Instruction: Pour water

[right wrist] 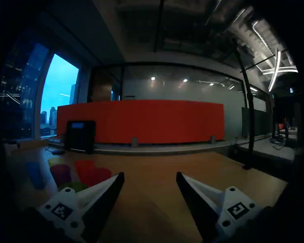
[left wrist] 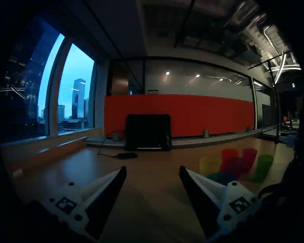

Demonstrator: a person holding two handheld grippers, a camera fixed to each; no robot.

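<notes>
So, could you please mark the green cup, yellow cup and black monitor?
green cup (left wrist: 264, 167), left gripper view, its side wall.
yellow cup (left wrist: 208, 165), left gripper view, its side wall.
black monitor (left wrist: 148, 131), left gripper view, its middle.

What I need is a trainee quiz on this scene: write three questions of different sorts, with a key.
1. True or false: the left gripper is shut on a cup.
2. Multiple choice: in the right gripper view, the coloured cups stand (A) left of the right gripper, (B) right of it, (C) between its fingers.
3. Fill in: the long wall panel behind the wooden table is ____.
Key: 1 false, its fingers are apart and hold nothing; 2 A; 3 red.
</notes>
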